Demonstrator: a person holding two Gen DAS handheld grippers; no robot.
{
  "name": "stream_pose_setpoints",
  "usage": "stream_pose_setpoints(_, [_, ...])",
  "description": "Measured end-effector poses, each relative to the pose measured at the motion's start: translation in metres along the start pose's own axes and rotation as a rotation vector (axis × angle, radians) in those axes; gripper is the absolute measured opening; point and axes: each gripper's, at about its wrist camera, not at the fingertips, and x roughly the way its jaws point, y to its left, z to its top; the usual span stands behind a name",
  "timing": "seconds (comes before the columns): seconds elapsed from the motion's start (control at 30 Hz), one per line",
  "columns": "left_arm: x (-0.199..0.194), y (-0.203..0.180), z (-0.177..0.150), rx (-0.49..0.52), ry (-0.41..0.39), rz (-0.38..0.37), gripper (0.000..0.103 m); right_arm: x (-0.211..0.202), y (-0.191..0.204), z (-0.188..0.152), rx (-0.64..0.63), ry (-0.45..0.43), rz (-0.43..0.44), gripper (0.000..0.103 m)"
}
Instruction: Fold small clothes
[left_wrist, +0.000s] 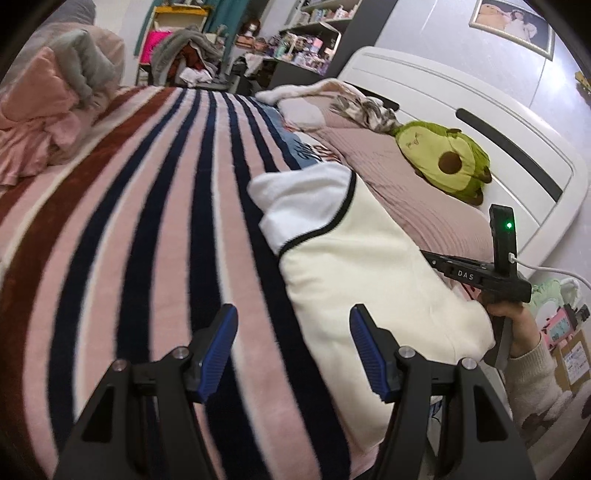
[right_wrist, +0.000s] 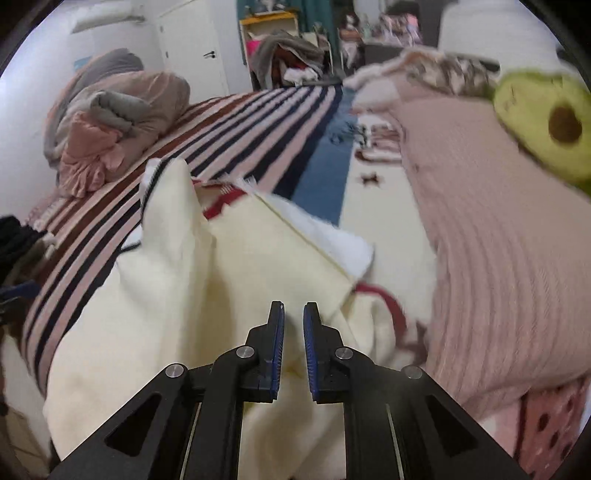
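A small cream fleece garment (left_wrist: 369, 269) with black trim and a white lining lies on the striped blanket (left_wrist: 147, 206). My left gripper (left_wrist: 291, 328) is open and empty, low over the blanket at the garment's left edge. In the right wrist view the garment (right_wrist: 177, 280) is partly folded, with a flap raised and red trim showing. My right gripper (right_wrist: 293, 325) is nearly shut with a narrow gap, and cream fabric sits between the fingers. The right gripper's body (left_wrist: 480, 273) shows in the left wrist view behind the garment.
A pink pillow (left_wrist: 406, 177) with an avocado plush (left_wrist: 447, 162) lies by the white headboard (left_wrist: 480, 122). Bunched pink and grey bedding (left_wrist: 55, 107) sits at the far left. A cluttered chair (right_wrist: 284, 59) and shelves (left_wrist: 306, 40) stand beyond the bed.
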Motion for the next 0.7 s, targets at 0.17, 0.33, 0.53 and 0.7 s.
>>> stream_pose_setpoints(0.17, [0.018,-0.006,0.012,0.008,0.012,-0.015,0.059,-0.024,-0.001,0.004,0.0,-0.068,0.032,0.035])
stream_pose_setpoints(0.33, [0.023,-0.016,0.015,0.024,0.016,-0.04,0.059,-0.028,0.022,0.015,-0.037,-0.08,0.209,0.058])
stream_pose_setpoints(0.53, [0.021,-0.015,0.01,0.029,0.036,-0.035,0.059,0.016,0.045,-0.002,-0.093,0.045,0.232,0.004])
stream_pose_setpoints(0.7, [0.021,-0.012,0.01,0.029,0.049,-0.05,0.059,-0.004,0.027,-0.009,-0.056,-0.007,0.205,0.002])
